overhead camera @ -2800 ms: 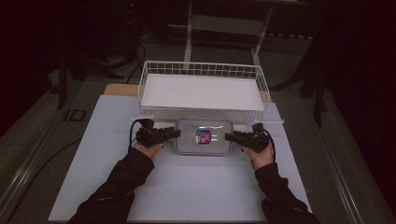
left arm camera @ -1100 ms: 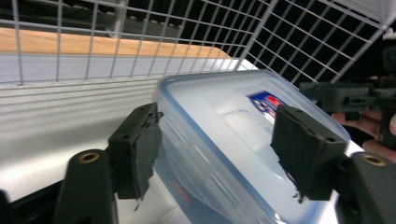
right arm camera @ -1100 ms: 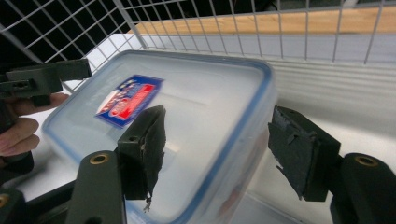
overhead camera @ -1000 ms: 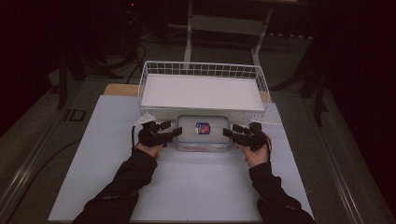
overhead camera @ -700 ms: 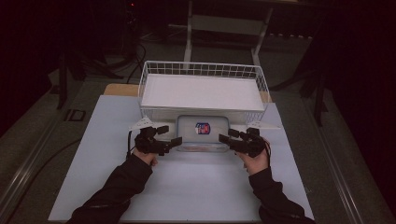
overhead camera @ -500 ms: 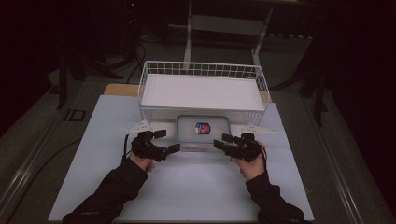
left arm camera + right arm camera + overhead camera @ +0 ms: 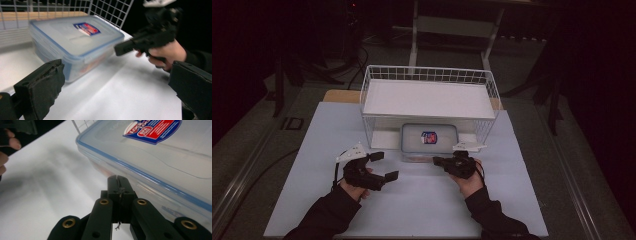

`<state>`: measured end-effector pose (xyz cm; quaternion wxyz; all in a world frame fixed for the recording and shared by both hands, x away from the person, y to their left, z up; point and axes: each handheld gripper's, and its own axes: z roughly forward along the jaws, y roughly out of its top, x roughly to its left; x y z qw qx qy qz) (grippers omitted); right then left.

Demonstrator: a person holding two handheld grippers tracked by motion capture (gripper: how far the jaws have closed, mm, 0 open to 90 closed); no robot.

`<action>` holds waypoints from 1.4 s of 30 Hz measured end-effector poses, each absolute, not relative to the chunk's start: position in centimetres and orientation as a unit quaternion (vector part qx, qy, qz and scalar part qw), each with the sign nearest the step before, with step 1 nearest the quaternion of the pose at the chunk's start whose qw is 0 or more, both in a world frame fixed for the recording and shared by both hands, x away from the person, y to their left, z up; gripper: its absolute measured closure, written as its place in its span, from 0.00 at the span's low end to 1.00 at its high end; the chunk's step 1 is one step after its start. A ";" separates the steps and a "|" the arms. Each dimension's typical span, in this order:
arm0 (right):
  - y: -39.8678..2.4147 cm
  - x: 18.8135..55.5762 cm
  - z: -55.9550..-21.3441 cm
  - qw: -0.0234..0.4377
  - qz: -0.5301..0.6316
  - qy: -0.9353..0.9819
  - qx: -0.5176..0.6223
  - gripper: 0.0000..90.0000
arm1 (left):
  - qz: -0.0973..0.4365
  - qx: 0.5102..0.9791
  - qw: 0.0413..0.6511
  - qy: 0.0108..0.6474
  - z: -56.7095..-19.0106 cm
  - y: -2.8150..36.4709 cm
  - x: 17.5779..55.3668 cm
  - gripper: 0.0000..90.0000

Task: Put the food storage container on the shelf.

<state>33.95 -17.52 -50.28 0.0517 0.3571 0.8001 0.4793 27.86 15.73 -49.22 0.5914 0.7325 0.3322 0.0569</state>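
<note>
A: How many things are on the table?

B: Two, besides the hands. One white wire basket stands at the far middle of the white tabletop, raised on wire legs, with a flat white sheet as its floor. One clear plastic container with a blue-edged lid lies under the basket's near edge, part of it sticking out toward the person. There is one red and blue label on its lid.

A: And the grippers?

B: Two, one in each hand. The left gripper is near and left of the container, well apart from it, its jaws spread wide with nothing between them. In the left gripper view those two black jaws stand far apart at the bottom corners, and the container lies beyond them.

A: The right one?

B: The right gripper sits just near the container's near right corner. In the right gripper view its jaws are pressed together, nothing held, the tips just beside the container's side wall under the lid rim; I cannot tell whether they touch it.

A: Forearms?

B: Two dark sleeves come in from the near edge.
</note>
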 end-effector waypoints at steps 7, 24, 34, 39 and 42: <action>-16.3 35.1 -50.8 0.066 0.461 0.812 0.352 1.00 | 0.076 0.729 0.590 0.339 -49.8 16.4 26.9 0.00; -15.1 38.8 -51.3 0.088 0.457 0.796 0.387 1.00 | 0.098 0.726 0.590 0.338 -50.1 16.7 27.1 0.00; -14.3 40.6 -51.2 0.095 0.452 0.792 0.399 1.00 | 0.115 0.724 0.591 0.337 -50.0 16.8 27.0 0.01; -14.4 41.3 -51.1 0.101 0.453 0.788 0.404 1.00 | 0.114 0.723 0.592 0.338 -50.0 16.9 27.0 0.01; -14.3 41.5 -51.3 0.108 0.449 0.791 0.402 1.00 | 0.119 0.724 0.590 0.337 -50.0 16.8 27.0 0.01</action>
